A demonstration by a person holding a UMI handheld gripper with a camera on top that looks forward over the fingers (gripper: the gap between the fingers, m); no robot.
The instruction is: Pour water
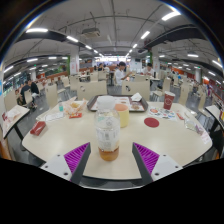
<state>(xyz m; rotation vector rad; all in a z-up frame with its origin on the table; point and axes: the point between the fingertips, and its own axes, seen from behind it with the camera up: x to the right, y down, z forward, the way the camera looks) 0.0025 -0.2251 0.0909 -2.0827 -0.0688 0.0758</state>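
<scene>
Gripper view: gripper is spread wide, its two purple pads angled outward at either side, nothing pressed between them. Bottle stands upright on the round pale surface, between the fingers and just ahead of them, with a gap at both sides; it looks clear-walled with a label band and darker liquid low down. Whether a cap is on I cannot tell. Beyond it stands a pale yellow cup, apart from the bottle. A red disc lies further off to one side, and a red cup near the surface's far rim. A person sits well beyond.

Judgement: step in hand is the approach and grasp of the bottle, with the yellow cup as the probable receiver. To do it well, centre the bottle between the pads, close at mid-body on the label band, squeeze evenly, lift straight before tilting.
</scene>
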